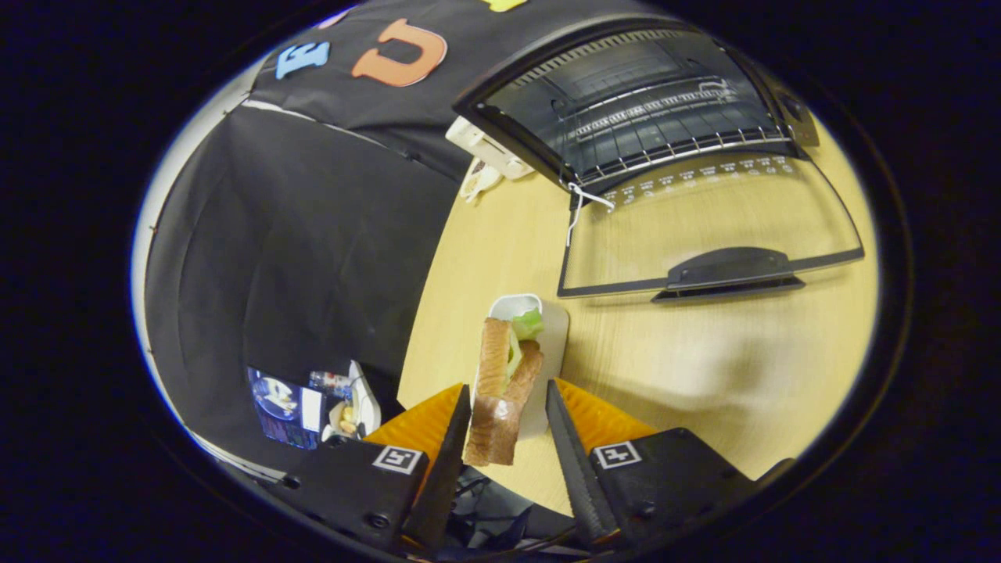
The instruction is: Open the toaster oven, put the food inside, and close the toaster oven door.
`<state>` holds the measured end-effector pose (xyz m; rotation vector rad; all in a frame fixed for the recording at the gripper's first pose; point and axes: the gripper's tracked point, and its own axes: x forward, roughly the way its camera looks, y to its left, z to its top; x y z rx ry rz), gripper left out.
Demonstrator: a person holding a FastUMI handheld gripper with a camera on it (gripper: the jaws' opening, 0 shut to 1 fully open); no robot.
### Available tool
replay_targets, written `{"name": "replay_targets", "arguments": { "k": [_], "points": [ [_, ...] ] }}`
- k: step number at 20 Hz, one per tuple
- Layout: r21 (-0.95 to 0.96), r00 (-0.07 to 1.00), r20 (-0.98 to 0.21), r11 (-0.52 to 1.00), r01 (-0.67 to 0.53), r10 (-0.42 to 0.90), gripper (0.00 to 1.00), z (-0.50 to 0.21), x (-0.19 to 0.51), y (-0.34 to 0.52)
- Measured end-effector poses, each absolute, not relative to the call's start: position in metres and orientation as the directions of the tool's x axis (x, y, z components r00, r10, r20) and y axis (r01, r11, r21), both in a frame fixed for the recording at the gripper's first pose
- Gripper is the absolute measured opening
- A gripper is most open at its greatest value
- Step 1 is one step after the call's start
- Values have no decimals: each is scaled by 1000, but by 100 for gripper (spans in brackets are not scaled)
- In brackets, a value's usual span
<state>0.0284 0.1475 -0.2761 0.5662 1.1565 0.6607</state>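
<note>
Lying between the fingers of the tool [508,410], a toasted brown-bread sandwich with green lettuce [504,383] stretches away from the camera, its near end level with the fingertips. The fingers stand apart; the left one looks to touch the bread, while a gap shows between the right one and the sandwich, so the tool is not clamped on it. Whether the sandwich rests on, or hangs just above, the small white rounded plastic tray [547,344] behind it cannot be told; the tray sits on the pale wooden desk [704,367] just beyond the fingertips. At about one o'clock from the sandwich, well beyond the tray, the black toaster oven [633,102] stands with its glass door [704,227] swung fully down, the dark handle [731,274] at the door's near edge. A wire rack [672,145] shows inside the open cavity. At about twelve o'clock from the sandwich, a white power strip [489,148] lies just beside the oven's left corner, against the black cloth wall [313,234]
</note>
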Motion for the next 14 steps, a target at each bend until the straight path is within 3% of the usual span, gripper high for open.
{"name": "replay_targets", "arguments": {
  "k": [5, 14],
  "points": [
    [781, 191, -592, 616, -103, 783, 47, -275, 25, 152],
    [801, 235, -549, 585, -126, 802, 39, -253, 20, 155]
  ]
}}
